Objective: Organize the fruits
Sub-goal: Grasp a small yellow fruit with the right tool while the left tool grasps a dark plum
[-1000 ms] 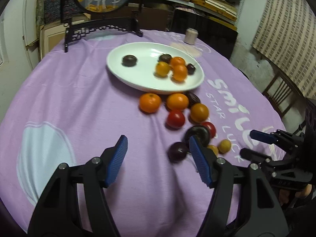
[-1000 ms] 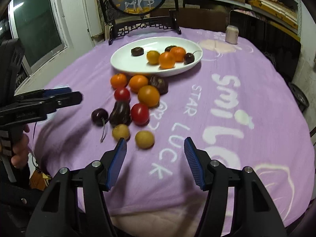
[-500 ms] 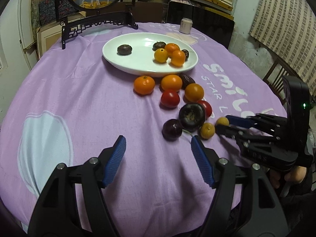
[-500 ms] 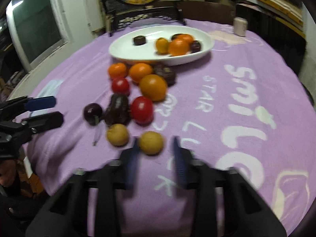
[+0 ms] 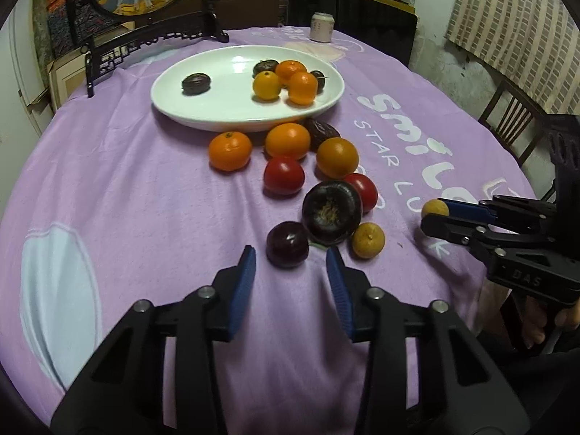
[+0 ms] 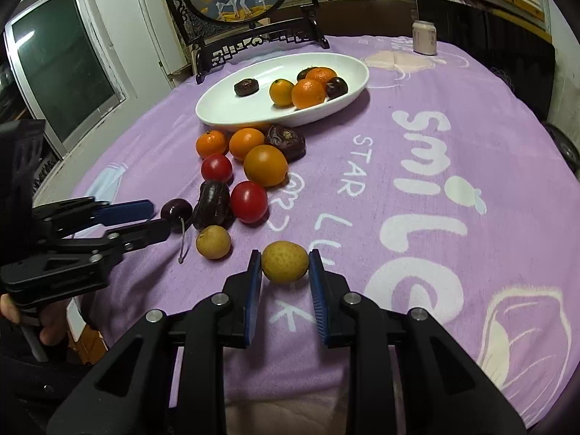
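Blue pads on my right gripper (image 6: pixel 284 266) bracket a small yellow-brown fruit (image 6: pixel 284 261) at the near edge of the tabletop (image 6: pixel 453 127); the fingers (image 6: pixel 253 282) sit right against both its sides, clamped on it as far as I can tell. From the left wrist view the same fruit shows at the tips of that gripper, low over the purple cloth.

My left gripper (image 5: pixel 290 272) has its fingers apart, holding nothing. A dark cherry (image 5: pixel 287 244) lies just beyond the gap between the tips, not touched. Just past it sits a large dark purple fruit (image 5: pixel 331 212), with a second small yellow fruit (image 5: pixel 368 241) beside it on the right.

Further out, loose on the cloth: 2 red tomatoes (image 5: pixel 284 175), 3 oranges (image 5: pixel 229 150) and a wrinkled dark fruit (image 5: pixel 322 133) close under the plate rim. From the right wrist view a cherry stem (image 6: pixel 183 241) trails toward the near edge.

White oval plate (image 5: pixel 217 108) sits beyond the loose pile. On it I count 1 dark fruit (image 5: pixel 196 83) alone at the left, and a cluster at the right of 3 orange-yellow fruits (image 5: pixel 266 85) with 2 dark ones behind.

Far edge of the tabletop: a small can (image 5: pixel 321 27) and a carved black stand (image 6: pixel 253 41) holding a round deer picture.
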{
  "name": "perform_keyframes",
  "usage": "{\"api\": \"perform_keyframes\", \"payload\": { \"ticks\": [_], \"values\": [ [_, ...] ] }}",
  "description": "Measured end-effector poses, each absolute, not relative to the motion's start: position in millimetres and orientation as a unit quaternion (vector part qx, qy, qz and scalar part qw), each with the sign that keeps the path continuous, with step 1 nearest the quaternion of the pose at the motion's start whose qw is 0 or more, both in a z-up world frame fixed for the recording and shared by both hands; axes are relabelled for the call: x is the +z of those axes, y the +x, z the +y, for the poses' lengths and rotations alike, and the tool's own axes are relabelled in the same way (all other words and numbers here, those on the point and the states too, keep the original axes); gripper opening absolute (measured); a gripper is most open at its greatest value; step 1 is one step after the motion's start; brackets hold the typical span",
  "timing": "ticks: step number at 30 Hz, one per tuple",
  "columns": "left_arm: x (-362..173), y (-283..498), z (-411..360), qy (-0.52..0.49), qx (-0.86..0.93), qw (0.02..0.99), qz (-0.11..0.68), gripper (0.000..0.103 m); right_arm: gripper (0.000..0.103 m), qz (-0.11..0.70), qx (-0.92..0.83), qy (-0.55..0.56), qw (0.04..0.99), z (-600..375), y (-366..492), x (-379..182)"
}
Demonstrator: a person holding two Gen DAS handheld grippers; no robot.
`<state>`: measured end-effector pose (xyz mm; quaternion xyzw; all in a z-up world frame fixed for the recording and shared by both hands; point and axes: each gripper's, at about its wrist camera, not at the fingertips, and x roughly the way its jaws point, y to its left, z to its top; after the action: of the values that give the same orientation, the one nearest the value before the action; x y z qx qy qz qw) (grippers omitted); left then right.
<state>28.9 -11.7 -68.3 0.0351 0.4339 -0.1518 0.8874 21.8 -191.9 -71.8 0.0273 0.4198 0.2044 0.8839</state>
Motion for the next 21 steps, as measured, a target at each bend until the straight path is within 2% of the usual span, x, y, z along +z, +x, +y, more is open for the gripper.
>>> {"api": "perform_keyframes", "payload": {
  "ticks": [2,8,21],
  "values": [
    [-73,36,-14,0.036,-0.151,0.884,0.440,0.040,0.026,0.421,0.205,0.033,0.883,-195,22,-72],
    [-83,44,-15,0.035,-0.142,0.884,0.444,0.026,0.026,0.424,0.203,0.046,0.881,-203,22,-73],
    [-83,61,-16,0.024,-0.151,0.885,0.441,0.026,0.026,0.435,0.210,0.034,0.875,-192,23,-77]
  ]
}}
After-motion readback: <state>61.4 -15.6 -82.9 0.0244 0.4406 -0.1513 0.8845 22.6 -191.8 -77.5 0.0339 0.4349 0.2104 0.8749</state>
